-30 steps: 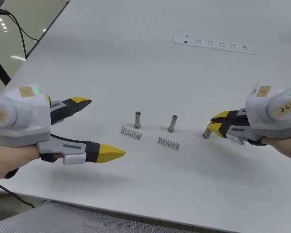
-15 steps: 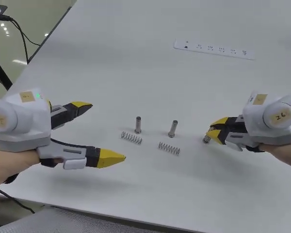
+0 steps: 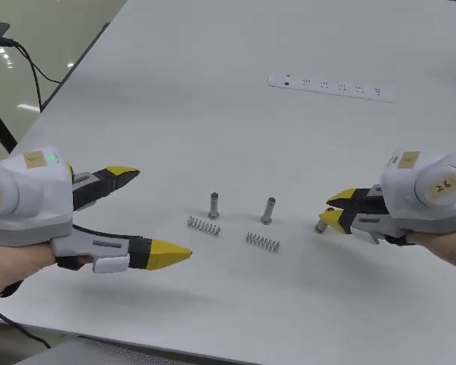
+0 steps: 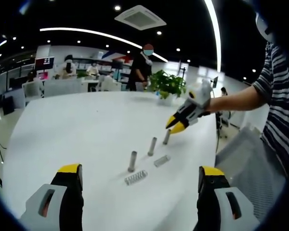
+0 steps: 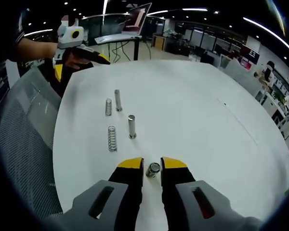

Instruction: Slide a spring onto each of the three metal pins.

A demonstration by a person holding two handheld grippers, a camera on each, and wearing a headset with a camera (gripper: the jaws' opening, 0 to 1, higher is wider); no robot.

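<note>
Lower centre, right tool [image 5: 152, 163] nipping pin [image 5: 153, 170]; left tool [image 3: 152, 213] wide open, empty. Advisable: hold pin upright, thread nearest spring [image 5: 111, 138] on squarely.

The head view looks down from the near edge of the white surface [image 3: 235, 114] toward its far side. The left claw [image 3: 150, 213] is close below it at left and the right claw [image 3: 336, 209] at right. The left claw view sits low over the left part of the surface and faces right along the row of pins [image 4: 152, 146] from some way off, with the right claw at the row's far end. The right claw view faces back left along that row, very near the end pin [image 5: 153, 169] held between its jaws, with the left claw beyond. All three views share the pins and the springs [image 3: 262, 242].
</note>
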